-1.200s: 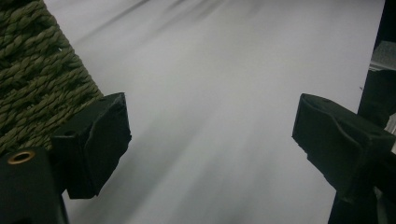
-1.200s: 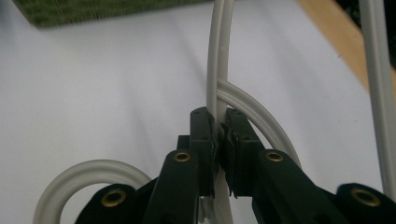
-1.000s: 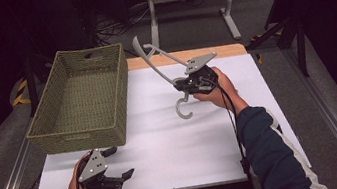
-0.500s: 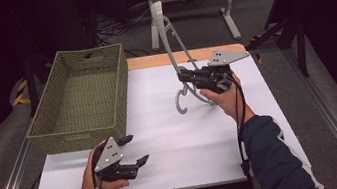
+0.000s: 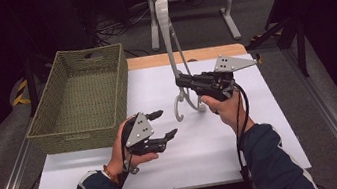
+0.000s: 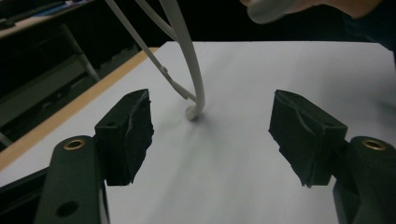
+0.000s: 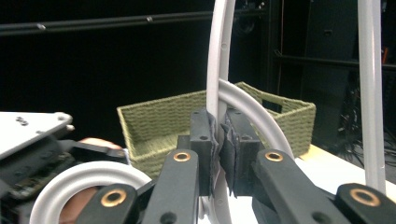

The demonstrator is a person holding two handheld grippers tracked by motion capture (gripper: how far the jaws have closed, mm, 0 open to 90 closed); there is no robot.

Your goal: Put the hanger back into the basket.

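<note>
the right gripper (image 5: 182, 81) fingers pinch the white hanger (image 5: 170, 48) upright, its hook on the counter (image 5: 262, 126), ahead of the left gripper's (image 5: 166, 123) spread, just-narrowing, empty fingers; a thin grip could let it swivel.

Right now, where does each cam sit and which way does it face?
High view: above the person's side, looking forward and down on the white table; both forearms, the left gripper and right gripper show.
Left gripper view: rides the left gripper, looks between its open jaws at the hanger's end on the table.
Right gripper view: rides the right gripper, shut on the grey hanger, facing the green basket.
Shared: all three show the hanger.
</note>
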